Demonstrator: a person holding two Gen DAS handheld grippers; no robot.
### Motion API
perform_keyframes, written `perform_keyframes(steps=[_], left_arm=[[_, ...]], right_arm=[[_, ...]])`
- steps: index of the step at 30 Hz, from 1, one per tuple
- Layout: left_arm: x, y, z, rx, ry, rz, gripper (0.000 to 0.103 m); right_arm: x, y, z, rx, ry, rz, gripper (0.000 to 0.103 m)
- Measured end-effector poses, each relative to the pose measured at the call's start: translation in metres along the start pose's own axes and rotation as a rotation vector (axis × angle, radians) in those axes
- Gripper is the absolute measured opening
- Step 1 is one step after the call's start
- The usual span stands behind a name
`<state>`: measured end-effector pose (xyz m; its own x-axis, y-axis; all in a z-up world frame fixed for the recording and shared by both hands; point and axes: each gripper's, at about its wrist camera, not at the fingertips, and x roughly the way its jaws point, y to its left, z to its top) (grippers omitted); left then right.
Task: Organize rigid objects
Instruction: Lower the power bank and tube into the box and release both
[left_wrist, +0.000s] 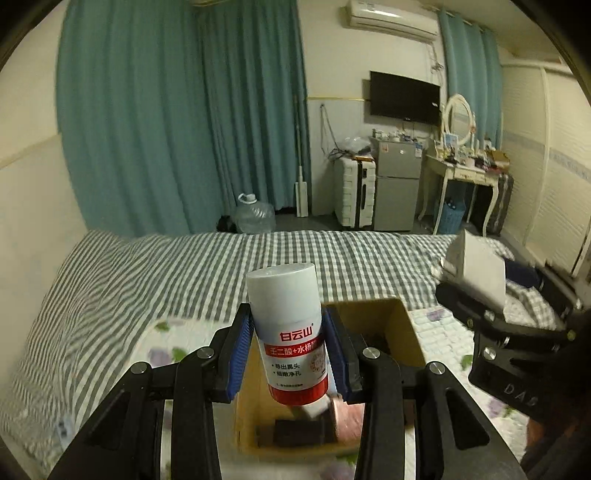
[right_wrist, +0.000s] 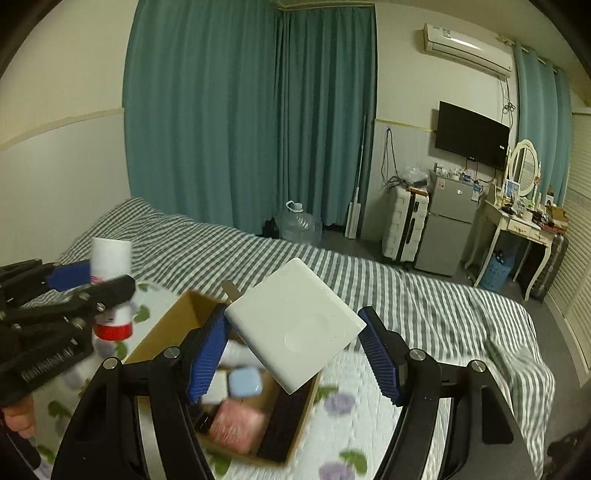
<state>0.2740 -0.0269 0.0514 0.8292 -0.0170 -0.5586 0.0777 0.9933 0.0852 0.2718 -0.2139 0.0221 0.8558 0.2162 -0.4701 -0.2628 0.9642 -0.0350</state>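
Bedroom scene, seen along two handheld tools held over a bed with a grey striped cover and a floral quilt. The left gripper is clamped on a white bottle with a red lower label, its blue pads pressing the bottle's middle from both sides; the bottle stands nearly upright, tilted slightly, directly between the fingers. Below and just ahead of that gripper sits an open cardboard box already holding several small items, including a pink one and a dark one. The right gripper carries a flat white square box, turned diamond-wise so that opposite corners meet the blue pads; the right corner's contact is hard to confirm, though the piece hangs in the air above the same cardboard box. Both pieces look rigid, light and smooth, so slipping seems the main risk. The bottle's round plastic body is probably best held across its middle, as now. The flat box would likely sit steadier gripped across two parallel edges, since a corner hold could let it pivot.
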Motion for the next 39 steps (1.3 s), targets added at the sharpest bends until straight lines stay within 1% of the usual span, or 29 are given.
perform_keyframes(steps=[2,4,5,6,9,12,14,16,17,18,19,21,25,28,30,33,34,36,38,39], left_arm=[[0.027,-0.002,-0.007,0.016,0.034,0.002,0.039],[0.054,-0.001,-0.021,0.006,0.084,-0.009,0.039],[0.071,-0.001,-0.032,-0.006,0.123,-0.018,0.039],[0.079,-0.003,-0.038,-0.006,0.144,-0.026,0.039],[0.095,-0.011,-0.056,0.019,0.195,-0.064,0.039],[0.102,-0.015,-0.067,0.034,0.238,-0.097,0.039],[0.103,-0.019,-0.074,0.037,0.254,-0.093,0.042],[0.099,-0.020,-0.076,0.041,0.247,-0.045,0.049],[0.095,-0.018,-0.074,0.033,0.227,-0.020,0.059],[0.089,-0.015,-0.071,0.017,0.204,-0.011,0.062],[0.086,-0.012,-0.070,0.007,0.191,-0.011,0.063],[0.077,-0.004,-0.066,-0.010,0.170,-0.006,0.068],[0.070,0.007,-0.059,-0.021,0.139,0.047,0.069],[0.069,0.015,-0.059,-0.042,0.124,0.065,0.070],[0.069,0.019,-0.058,-0.046,0.118,0.069,0.071],[0.066,0.019,-0.060,-0.021,0.105,0.087,0.072],[0.065,0.018,-0.060,-0.015,0.097,0.086,0.074],[0.060,0.017,-0.060,-0.017,0.082,0.057,0.075],[0.058,0.017,-0.060,-0.024,0.078,0.064,0.075],[0.054,0.018,-0.059,-0.027,0.073,0.068,0.075]], right_arm=[[0.022,-0.001,0.004,0.002,0.004,-0.001,0.070],[0.041,-0.002,0.003,0.004,0.018,0.001,0.070],[0.051,-0.002,0.000,0.002,0.030,0.002,0.070],[0.058,-0.002,-0.003,0.001,0.038,0.002,0.070],[0.078,-0.005,-0.016,0.015,0.077,0.010,0.070],[0.087,-0.007,-0.027,0.018,0.111,0.015,0.070],[0.086,-0.007,-0.034,0.024,0.123,0.020,0.070],[0.083,-0.007,-0.038,0.023,0.130,0.026,0.070],[0.081,-0.006,-0.041,0.019,0.130,0.025,0.070],[0.079,-0.008,-0.041,0.017,0.130,0.025,0.070],[0.078,-0.007,-0.042,0.018,0.129,0.023,0.070],[0.077,-0.006,-0.042,0.022,0.129,0.026,0.070],[0.082,0.000,-0.038,0.014,0.128,0.039,0.070],[0.098,0.007,-0.041,0.000,0.157,0.048,0.070],[0.115,0.012,-0.046,0.000,0.199,0.049,0.070],[0.132,0.018,-0.056,-0.007,0.252,0.048,0.070],[0.137,0.022,-0.061,-0.020,0.267,0.049,0.070],[0.140,0.027,-0.065,-0.051,0.282,0.031,0.070],[0.140,0.030,-0.066,-0.077,0.289,0.020,0.070],[0.137,0.029,-0.066,-0.076,0.275,0.019,0.075]])
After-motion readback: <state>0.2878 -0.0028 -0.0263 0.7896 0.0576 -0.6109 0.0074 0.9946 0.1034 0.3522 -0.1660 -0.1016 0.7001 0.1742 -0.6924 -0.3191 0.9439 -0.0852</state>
